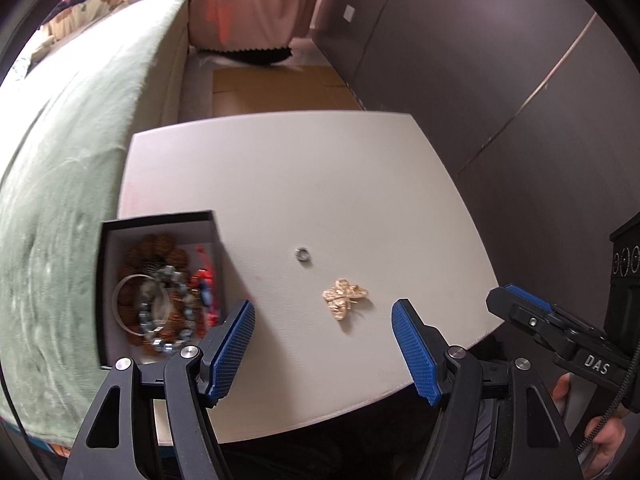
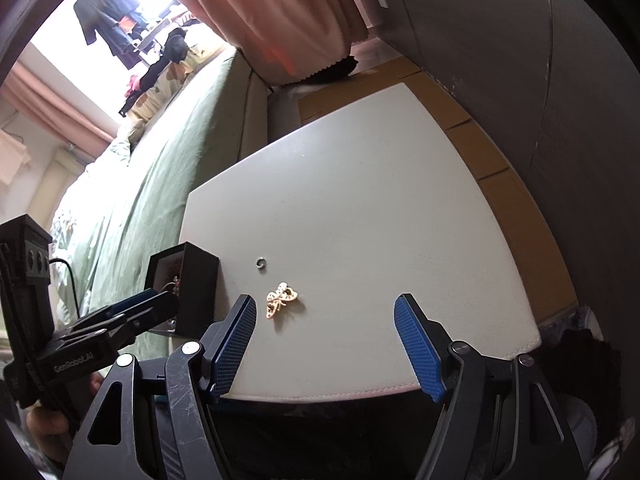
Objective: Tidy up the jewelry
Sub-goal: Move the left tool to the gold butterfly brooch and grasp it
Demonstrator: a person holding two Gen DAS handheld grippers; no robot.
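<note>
A gold butterfly brooch (image 1: 345,297) lies on the white table (image 1: 320,184), with a small silver ring (image 1: 303,255) just beyond it. A black box (image 1: 160,284) with a white lining stands at the table's left edge and holds beaded bracelets and a silver bangle. My left gripper (image 1: 323,322) is open and empty, hovering just short of the brooch. My right gripper (image 2: 325,322) is open and empty, to the right of the brooch (image 2: 281,299). The ring (image 2: 262,263) and the box (image 2: 188,292) also show in the right wrist view.
A bed with a green blanket (image 1: 68,184) runs along the table's left side. A dark grey wall (image 1: 500,80) stands to the right. Pink curtains (image 1: 256,0) hang at the back. The right gripper (image 1: 516,304) shows at the table's right front corner in the left wrist view.
</note>
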